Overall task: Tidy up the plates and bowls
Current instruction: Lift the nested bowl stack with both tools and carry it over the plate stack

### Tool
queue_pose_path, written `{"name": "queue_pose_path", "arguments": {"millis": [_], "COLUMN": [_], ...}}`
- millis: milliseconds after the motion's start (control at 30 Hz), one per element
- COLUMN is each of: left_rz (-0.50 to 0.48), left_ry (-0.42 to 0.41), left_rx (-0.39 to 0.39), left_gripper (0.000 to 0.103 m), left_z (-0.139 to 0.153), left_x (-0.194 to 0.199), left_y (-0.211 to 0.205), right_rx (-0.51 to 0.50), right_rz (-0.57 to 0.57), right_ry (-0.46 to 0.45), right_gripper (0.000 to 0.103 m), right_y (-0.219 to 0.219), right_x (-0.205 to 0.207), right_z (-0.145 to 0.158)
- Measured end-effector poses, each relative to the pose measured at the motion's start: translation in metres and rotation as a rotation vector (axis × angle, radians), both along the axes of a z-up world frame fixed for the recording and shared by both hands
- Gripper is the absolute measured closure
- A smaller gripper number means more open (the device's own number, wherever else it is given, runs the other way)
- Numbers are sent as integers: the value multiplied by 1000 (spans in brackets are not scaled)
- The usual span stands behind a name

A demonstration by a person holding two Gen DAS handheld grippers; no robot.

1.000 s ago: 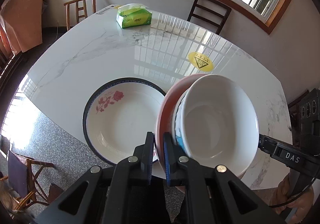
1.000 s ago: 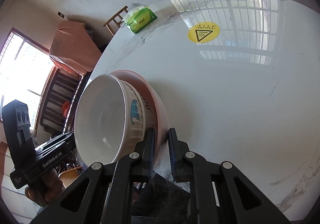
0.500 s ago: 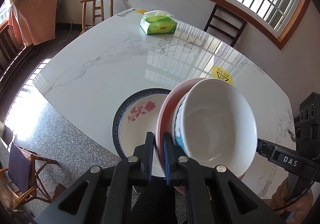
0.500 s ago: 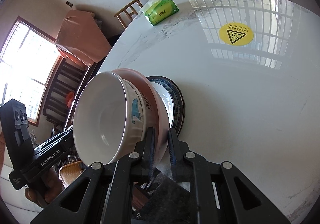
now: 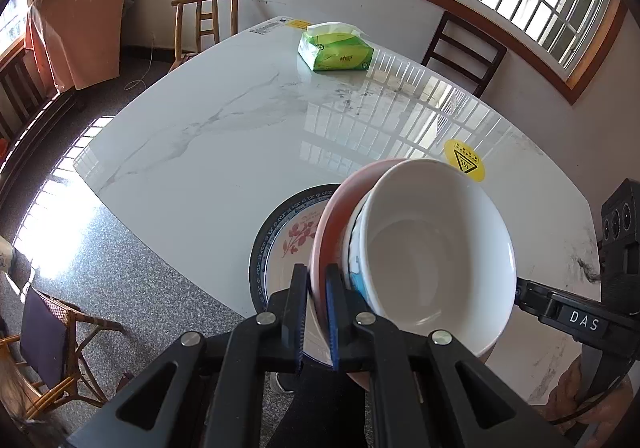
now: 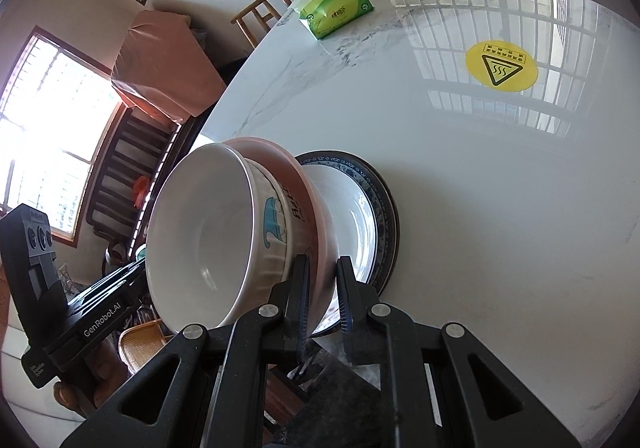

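Note:
Both grippers hold a pink bowl (image 5: 332, 224) by opposite rims, with a white bowl (image 5: 436, 248) nested inside it. My left gripper (image 5: 317, 288) is shut on the pink bowl's near rim. My right gripper (image 6: 322, 280) is shut on its other rim (image 6: 316, 204); the white bowl (image 6: 208, 232) shows a blue print. The stack hangs tilted above a blue-rimmed plate with a red flower (image 5: 286, 244), which lies at the table's near edge and also shows in the right wrist view (image 6: 360, 208).
The white marble table (image 5: 224, 136) carries a green tissue pack (image 5: 336, 50) at the far side and a yellow warning sticker (image 5: 464, 160). Wooden chairs (image 5: 204, 20) stand around the table. A rattan chair (image 5: 52, 344) is on the floor at left.
Both grippers have lifted the bowl stack higher and back from the table. The flowered plate now looks smaller and further below the stack.

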State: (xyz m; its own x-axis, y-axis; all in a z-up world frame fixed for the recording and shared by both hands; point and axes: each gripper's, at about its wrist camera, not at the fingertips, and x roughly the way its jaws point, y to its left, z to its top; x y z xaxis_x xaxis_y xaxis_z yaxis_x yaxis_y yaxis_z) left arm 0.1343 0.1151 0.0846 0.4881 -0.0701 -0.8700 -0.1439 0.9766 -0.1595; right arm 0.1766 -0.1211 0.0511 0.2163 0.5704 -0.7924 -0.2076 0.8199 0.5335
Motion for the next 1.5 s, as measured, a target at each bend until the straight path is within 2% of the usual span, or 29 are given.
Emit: {"name": "queue_pose_path", "arguments": {"millis": [600,1500], "left_rz": [4,1], "left_ry": [4,47], "left_rx": [17,-23], "left_gripper": [96,97], "left_z": [-15,-35], "left_x": [5,17], "left_y": [11,22], "right_rx": [-11,-41], "right_rz": [10,7], "right_ry": [34,53], "right_gripper": [87,87], "right_y": [15,24], "right_x": [5,12], "right_z": [-8,-15]}}
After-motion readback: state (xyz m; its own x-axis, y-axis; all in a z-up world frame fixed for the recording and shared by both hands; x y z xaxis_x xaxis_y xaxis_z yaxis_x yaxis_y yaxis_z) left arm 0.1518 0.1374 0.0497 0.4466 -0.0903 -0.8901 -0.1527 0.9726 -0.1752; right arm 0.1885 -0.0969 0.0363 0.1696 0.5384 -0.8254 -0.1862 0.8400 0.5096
